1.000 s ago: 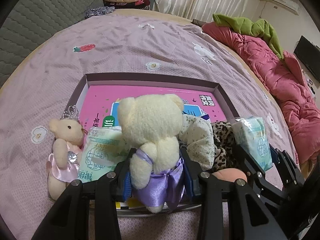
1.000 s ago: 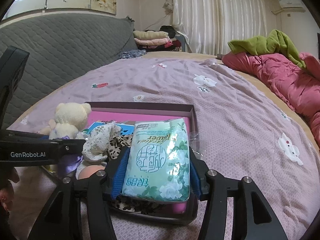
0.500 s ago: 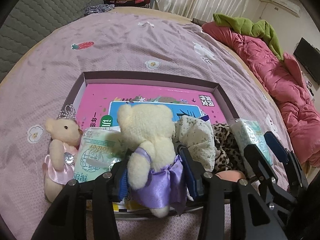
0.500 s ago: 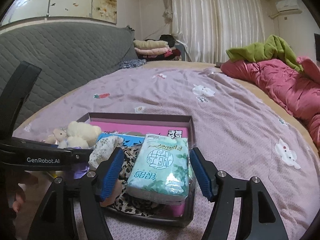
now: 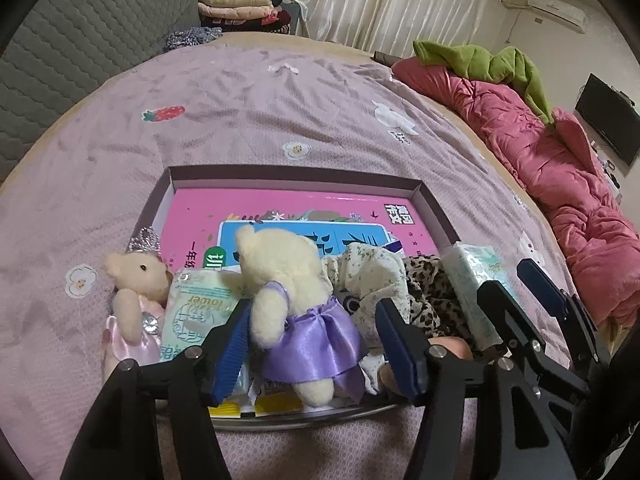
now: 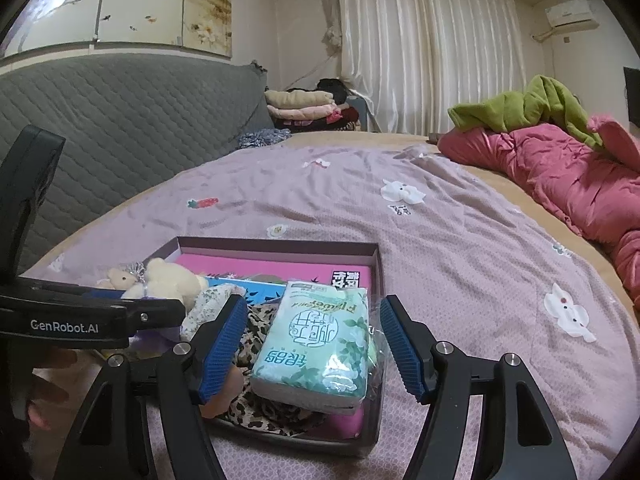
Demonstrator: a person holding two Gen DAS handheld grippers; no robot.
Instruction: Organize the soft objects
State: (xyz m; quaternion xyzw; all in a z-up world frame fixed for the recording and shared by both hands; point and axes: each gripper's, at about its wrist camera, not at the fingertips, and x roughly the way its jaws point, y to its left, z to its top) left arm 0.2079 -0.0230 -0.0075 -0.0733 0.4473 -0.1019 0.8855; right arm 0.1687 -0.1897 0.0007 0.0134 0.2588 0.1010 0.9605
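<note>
A shallow purple box [image 5: 296, 173] lies on the bed with pink books in it. A cream bear in a purple dress [image 5: 294, 300] sits at the box's near edge, between the open fingers of my left gripper [image 5: 316, 344]. A green tissue pack [image 6: 316, 340] rests on leopard fabric [image 6: 260, 328] at the box's right end, between the open fingers of my right gripper [image 6: 314, 346]. A second tissue pack [image 5: 192, 312], a floral cloth [image 5: 368, 272] and a small bear in pink [image 5: 132, 304] lie alongside.
The purple bedspread [image 5: 260, 100] stretches beyond the box. A pink quilt [image 5: 560, 168] with a green blanket [image 5: 488, 60] lies at the right. A grey quilted headboard [image 6: 120, 120] stands at the left, with folded clothes [image 6: 304, 106] behind.
Both grippers have opened. The left one let go of the purple-dress bear, which now sits in the box. The right one let go of the tissue pack, now resting on the leopard fabric.
</note>
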